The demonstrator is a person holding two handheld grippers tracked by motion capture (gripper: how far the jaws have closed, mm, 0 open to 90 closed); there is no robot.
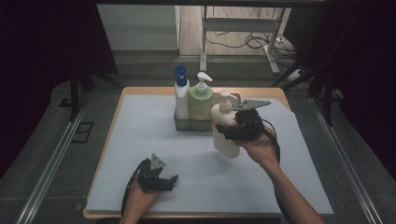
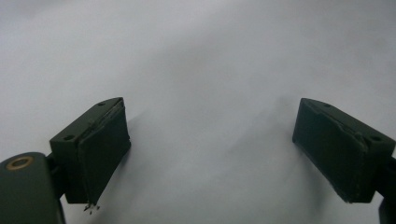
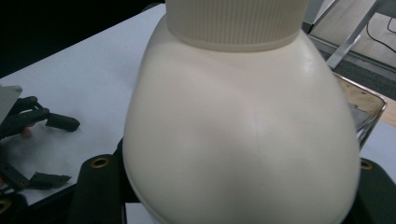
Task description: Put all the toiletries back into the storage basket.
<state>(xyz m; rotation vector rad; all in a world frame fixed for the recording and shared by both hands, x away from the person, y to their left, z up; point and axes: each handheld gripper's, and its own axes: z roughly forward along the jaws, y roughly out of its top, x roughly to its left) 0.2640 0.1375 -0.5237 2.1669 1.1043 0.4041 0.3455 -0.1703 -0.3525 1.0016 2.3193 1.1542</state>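
Observation:
My right gripper point(image 1: 227, 130) is shut on a cream pump bottle point(image 1: 225, 128) and holds it in the air, just right of the metal basket point(image 1: 184, 123). Seen close in the right gripper view, the cream bottle point(image 3: 240, 126) bulges between the jaws, its ribbed collar at the top. A white bottle with a blue cap point(image 1: 181, 95) and a green pump bottle point(image 1: 201, 100) stand upright in the basket. Near the table's front edge rests my left gripper point(image 1: 170, 182), open. In the left gripper view, the left gripper point(image 2: 212, 154) has only bare white mat between its pads.
A white mat point(image 1: 140, 140) covers most of the wooden table. A corner of the basket point(image 3: 369, 109) shows behind the held bottle. Beyond the table's far edge stand a desk frame and floor cables point(image 1: 252, 42). Dark curtains hang on both sides.

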